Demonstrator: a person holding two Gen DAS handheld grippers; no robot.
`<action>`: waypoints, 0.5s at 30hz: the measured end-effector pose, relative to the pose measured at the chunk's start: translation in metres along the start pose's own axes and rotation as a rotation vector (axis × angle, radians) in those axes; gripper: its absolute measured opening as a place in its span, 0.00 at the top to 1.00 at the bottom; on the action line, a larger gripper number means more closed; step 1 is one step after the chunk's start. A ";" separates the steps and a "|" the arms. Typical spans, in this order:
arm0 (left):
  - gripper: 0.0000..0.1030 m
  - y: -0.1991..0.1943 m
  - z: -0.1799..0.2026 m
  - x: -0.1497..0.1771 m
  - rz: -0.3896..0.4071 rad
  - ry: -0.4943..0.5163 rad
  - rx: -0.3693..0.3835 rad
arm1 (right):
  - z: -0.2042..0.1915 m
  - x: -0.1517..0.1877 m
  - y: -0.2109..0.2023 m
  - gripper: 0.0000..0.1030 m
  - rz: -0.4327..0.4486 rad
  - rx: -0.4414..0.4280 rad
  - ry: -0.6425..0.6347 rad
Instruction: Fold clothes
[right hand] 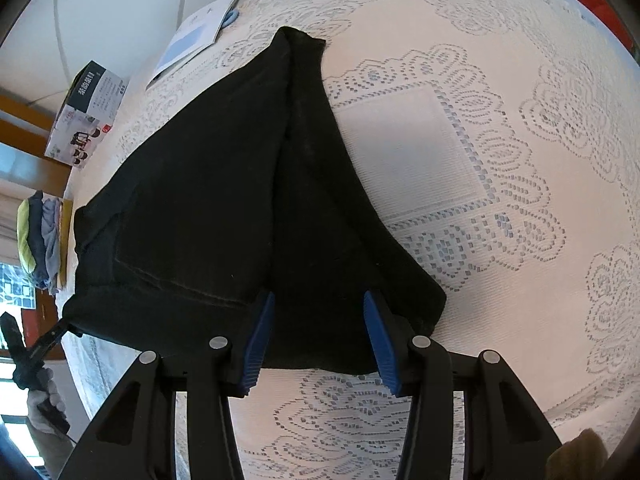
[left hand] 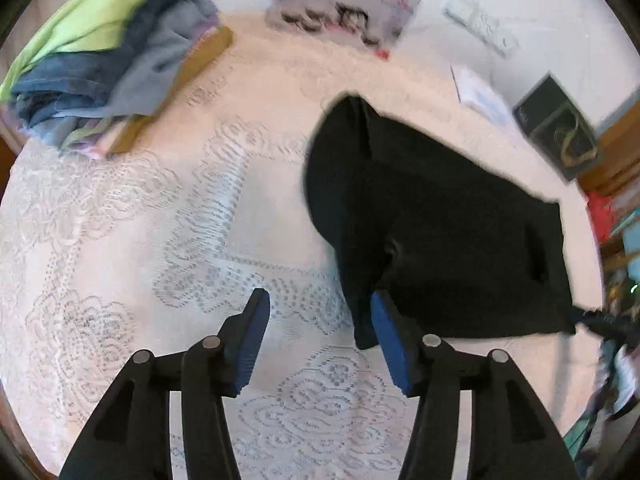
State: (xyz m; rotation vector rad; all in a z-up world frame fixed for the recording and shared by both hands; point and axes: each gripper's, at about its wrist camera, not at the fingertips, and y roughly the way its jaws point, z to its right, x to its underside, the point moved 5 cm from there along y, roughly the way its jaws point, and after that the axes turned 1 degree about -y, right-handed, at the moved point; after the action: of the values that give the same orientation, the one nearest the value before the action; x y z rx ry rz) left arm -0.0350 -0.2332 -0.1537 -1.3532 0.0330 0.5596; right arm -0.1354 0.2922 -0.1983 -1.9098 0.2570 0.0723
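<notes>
Black trousers point(right hand: 208, 184) lie folded lengthwise on a white lace tablecloth point(right hand: 500, 160), tapering toward the far side. In the left wrist view the trousers point(left hand: 440, 216) sit to the right. My left gripper point(left hand: 320, 300) is open over bare lace, and its right fingertip point(left hand: 380, 312) is at the cloth's near left edge. My right gripper point(right hand: 319, 300) is open too, its fingers straddling the near hem low over the fabric. Nothing is clamped in either one. The left gripper point(right hand: 36, 348), held in a gloved hand, shows by the trousers' left corner.
A pile of folded clothes point(left hand: 100, 60) in green, blue and grey rests on a wooden board at the far left. A printed box point(left hand: 340, 4), a white booklet point(left hand: 480, 96) and a dark framed board point(left hand: 556, 128) line the table's far edge by the wall.
</notes>
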 end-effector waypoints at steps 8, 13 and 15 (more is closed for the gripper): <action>0.47 -0.001 0.025 -0.017 0.044 0.096 0.012 | 0.001 0.001 -0.001 0.54 0.001 -0.007 0.017; 0.47 0.048 0.067 -0.005 -0.007 0.118 -0.033 | -0.020 -0.017 -0.003 0.61 -0.010 -0.004 -0.145; 0.47 0.064 0.079 0.001 -0.038 0.080 -0.084 | -0.030 -0.026 -0.004 0.61 -0.010 -0.010 -0.230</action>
State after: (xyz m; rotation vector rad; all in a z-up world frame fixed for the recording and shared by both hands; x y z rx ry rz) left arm -0.0826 -0.1531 -0.1943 -1.4550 0.0493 0.4791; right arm -0.1619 0.2694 -0.1799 -1.8926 0.0923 0.2849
